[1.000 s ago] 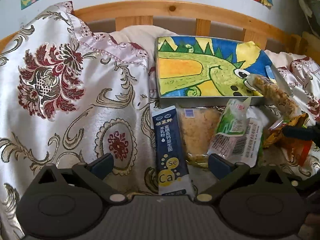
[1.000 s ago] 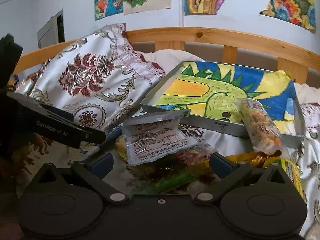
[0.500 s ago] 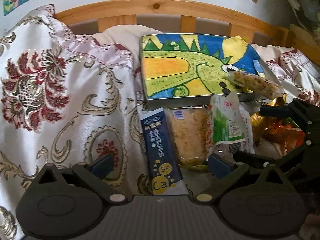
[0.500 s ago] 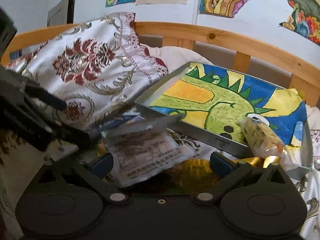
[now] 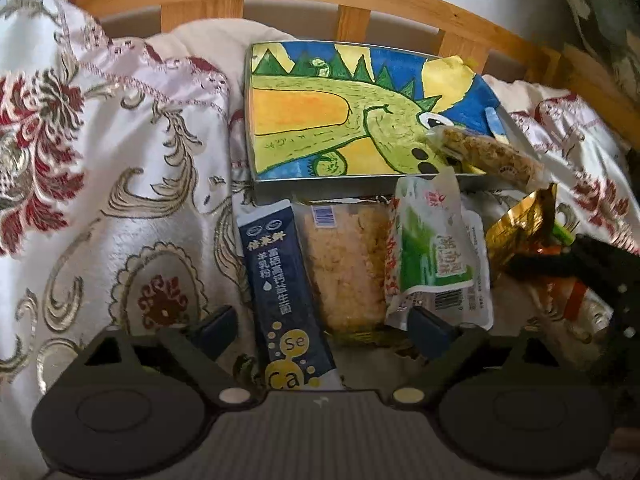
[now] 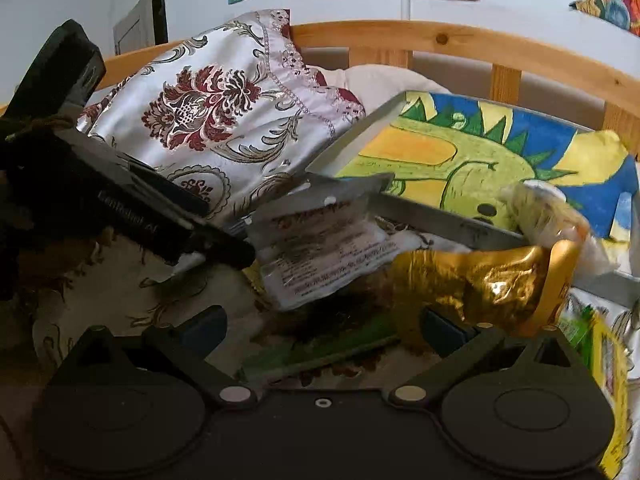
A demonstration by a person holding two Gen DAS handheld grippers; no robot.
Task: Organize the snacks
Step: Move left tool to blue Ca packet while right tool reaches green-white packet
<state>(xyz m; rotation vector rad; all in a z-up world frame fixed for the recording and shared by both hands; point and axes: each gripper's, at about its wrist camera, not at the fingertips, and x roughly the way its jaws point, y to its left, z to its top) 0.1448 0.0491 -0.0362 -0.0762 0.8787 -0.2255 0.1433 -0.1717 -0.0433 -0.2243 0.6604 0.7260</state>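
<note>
Left gripper (image 5: 320,326): its jaws are closing from their widest, nothing pressed yet; the dark blue sachet (image 5: 280,300) and the clear pack of flaky cake (image 5: 346,264) lie between the fingers, just on the near side of the tray. It has edged closer to the pile over the last second, so a pick looks imminent.
Right gripper (image 6: 320,326): fingers apart, gripping nothing; it hangs over the dark and green wrappers (image 6: 320,350) in front of the tray.
Snack pile: the white-and-green pouch (image 5: 434,246) and the gold foil pack (image 6: 480,288) rest against the tray's near wall, the gold one now nearer the right gripper's lens than a second ago.
Tray (image 5: 320,182): the landmark, lined with a dinosaur drawing; only the cereal bar (image 5: 486,154) lies in it, at its right end.
Task meaning: most snacks remain outside the tray.
</note>
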